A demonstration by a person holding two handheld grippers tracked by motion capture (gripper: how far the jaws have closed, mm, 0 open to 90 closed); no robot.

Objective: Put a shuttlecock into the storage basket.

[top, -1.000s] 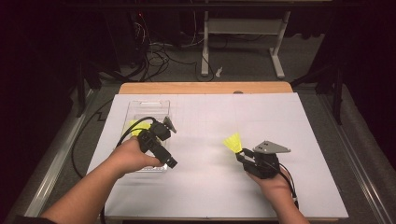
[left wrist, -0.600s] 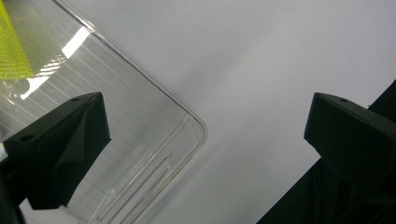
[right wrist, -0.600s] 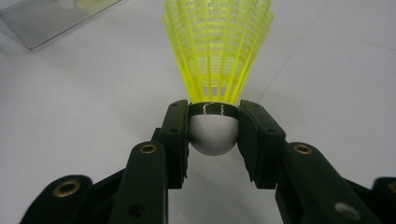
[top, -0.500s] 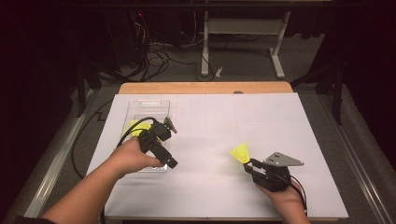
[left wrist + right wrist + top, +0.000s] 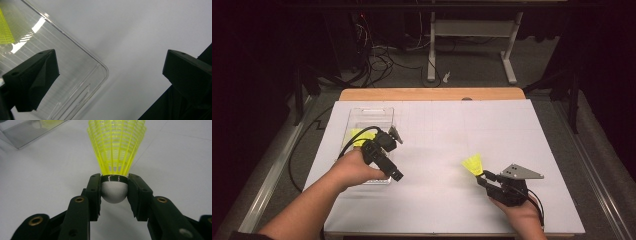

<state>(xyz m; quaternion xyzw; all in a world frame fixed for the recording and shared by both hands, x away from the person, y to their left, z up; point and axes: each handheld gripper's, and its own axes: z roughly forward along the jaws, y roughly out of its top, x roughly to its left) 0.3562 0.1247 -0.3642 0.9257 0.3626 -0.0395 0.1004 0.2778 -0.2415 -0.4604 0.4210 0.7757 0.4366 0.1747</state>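
Note:
My right gripper [image 5: 114,192] is shut on the white rounded cork of a yellow shuttlecock [image 5: 116,147], whose skirt points away from me. In the high view this shuttlecock [image 5: 473,164] hangs just above the white sheet at the near right, with the right gripper [image 5: 485,176] behind it. A clear plastic tray [image 5: 371,116] sits at the left, and a second yellow shuttlecock [image 5: 357,136] lies in it. My left gripper [image 5: 393,135] hovers over the tray's right side. Its jaws stand wide open with nothing between them, above the tray's corner [image 5: 101,70].
A white sheet [image 5: 452,130] covers the table, with a wooden strip [image 5: 432,94] along its far edge. Beyond it are floor cables [image 5: 382,60] and a white desk frame [image 5: 472,30]. The left gripper's black cable [image 5: 354,140] loops over the tray.
My right gripper has carried the yellow shuttlecock to the right and nearer the table's front edge. The left hand and its gripper have stayed put.

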